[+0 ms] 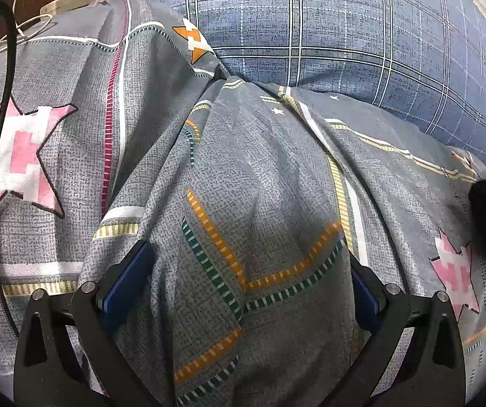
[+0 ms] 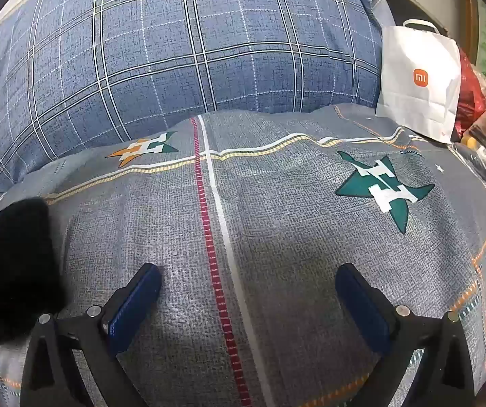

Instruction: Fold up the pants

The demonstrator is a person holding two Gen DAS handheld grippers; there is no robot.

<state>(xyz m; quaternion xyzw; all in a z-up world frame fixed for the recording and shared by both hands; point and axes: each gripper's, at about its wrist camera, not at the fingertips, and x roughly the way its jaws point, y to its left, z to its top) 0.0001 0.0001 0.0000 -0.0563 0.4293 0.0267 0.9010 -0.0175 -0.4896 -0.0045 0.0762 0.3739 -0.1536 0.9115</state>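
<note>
Presently both tools stand wide open, gripping nothing, over the star-print bedsheet (image 2: 277,220). Black pants (image 2: 8,271) lie between them: left of the right tool (image 2: 248,291), right of the left tool (image 1: 251,264); right tool looks nearer. Long axis cannot be told. Legible: "mi" logo on the white paper bag (image 2: 419,81), far right ahead.

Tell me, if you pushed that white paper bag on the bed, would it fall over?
Probably yes. The white paper bag stands upright on the soft bedspread, a wobbly base, so a push up high would likely tip it. Its sides look thin and flat, so it is probably light and would crumple easily. Whether anything is inside cannot be seen.
</note>
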